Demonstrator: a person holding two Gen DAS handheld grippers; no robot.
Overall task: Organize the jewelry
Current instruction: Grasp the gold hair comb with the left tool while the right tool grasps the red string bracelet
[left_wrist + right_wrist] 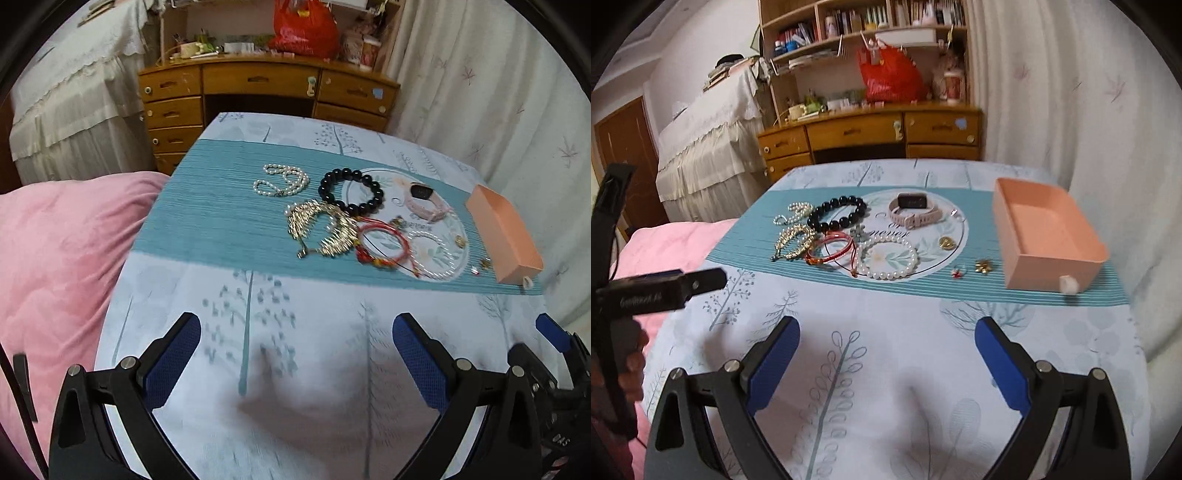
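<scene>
Left to right across the cloth-covered table [886, 369]: the left gripper [295, 343] hovers over the near, pale part of the cloth, its blue-padded jaws spread wide, holding and touching nothing. Beyond it, on the teal band of the cloth, lies the jewelry. A pearl strand [792, 213] sits farthest left, with a gold fringed piece [794, 238] just in front of it. A black bead bracelet [837, 214] lies beside the strand, and a red cord bracelet [831, 251] lies in front of the black beads, touching the gold piece. A white pearl bracelet [886, 256] rests on the printed circle, next to the red cord. A pink smartwatch [915, 210] lies behind it. A gold pendant [946, 242], a small red-stoned ring [958, 271] and a gold flower brooch [982, 266] are scattered further right. A pink open drawer box [1049, 273] stands at the far right, apart from every piece. The right gripper [886, 339] likewise hangs above the near cloth, jaws wide apart and gripping nothing. A pink quilt [55, 277] borders the table on the left.
</scene>
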